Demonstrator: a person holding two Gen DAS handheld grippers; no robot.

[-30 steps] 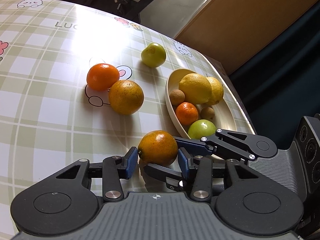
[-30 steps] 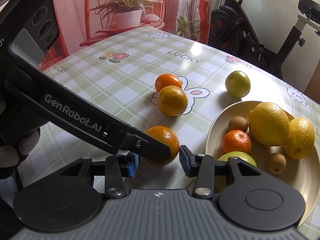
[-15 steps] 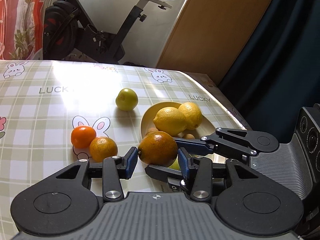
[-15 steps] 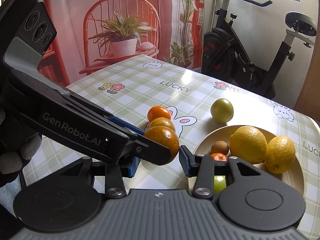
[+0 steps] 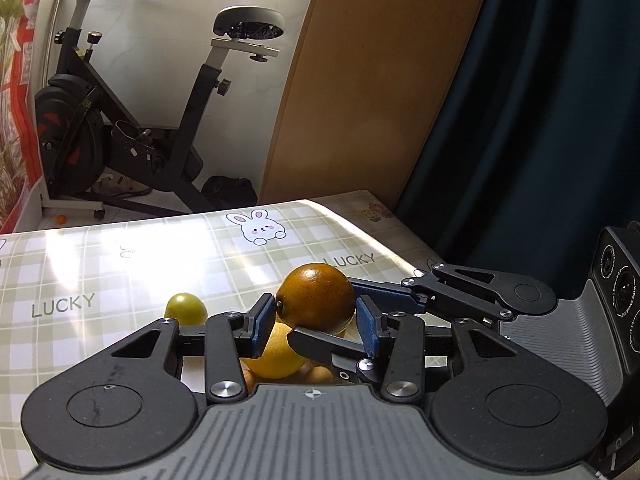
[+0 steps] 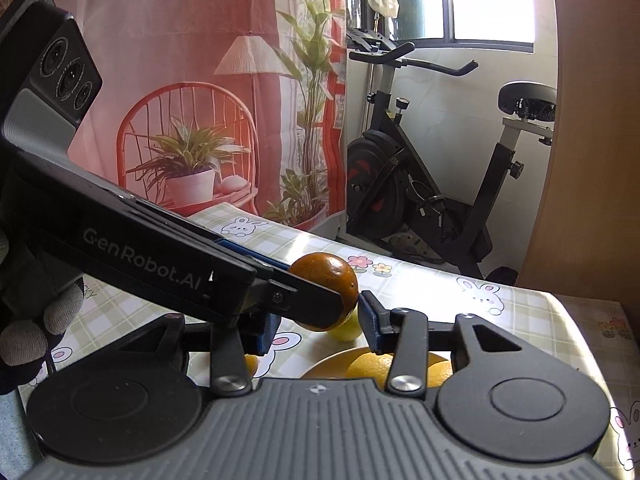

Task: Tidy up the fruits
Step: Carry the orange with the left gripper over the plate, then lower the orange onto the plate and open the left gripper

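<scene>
A dark orange [image 5: 316, 296] hangs in the air above the checked tablecloth, held by both grippers at once. My left gripper [image 5: 316, 326] is shut on its sides with the blue pads [image 5: 262, 324] pressing. My right gripper [image 6: 320, 328] comes in crosswise and is shut on the same orange [image 6: 332, 276]; the left gripper's finger hides its left pad. Below lie a lemon [image 5: 272, 356] and small brown fruits [image 5: 318, 374]. The bowl [image 6: 332, 360] with lemons [image 6: 368, 362] peeks out under the right gripper. A green fruit [image 5: 184, 308] rests on the table.
Another orange [image 6: 250, 364] is partly hidden behind the right gripper's body. A gloved hand [image 6: 24, 340] holds the left gripper. An exercise bike [image 5: 120, 120] stands beyond the table's far edge, with a wooden panel [image 5: 360, 100] and a dark curtain [image 5: 540, 120] to the right.
Both grippers have risen together with the orange and tipped upward. The table and bowl have dropped low in both views, and the room behind fills the frames.
</scene>
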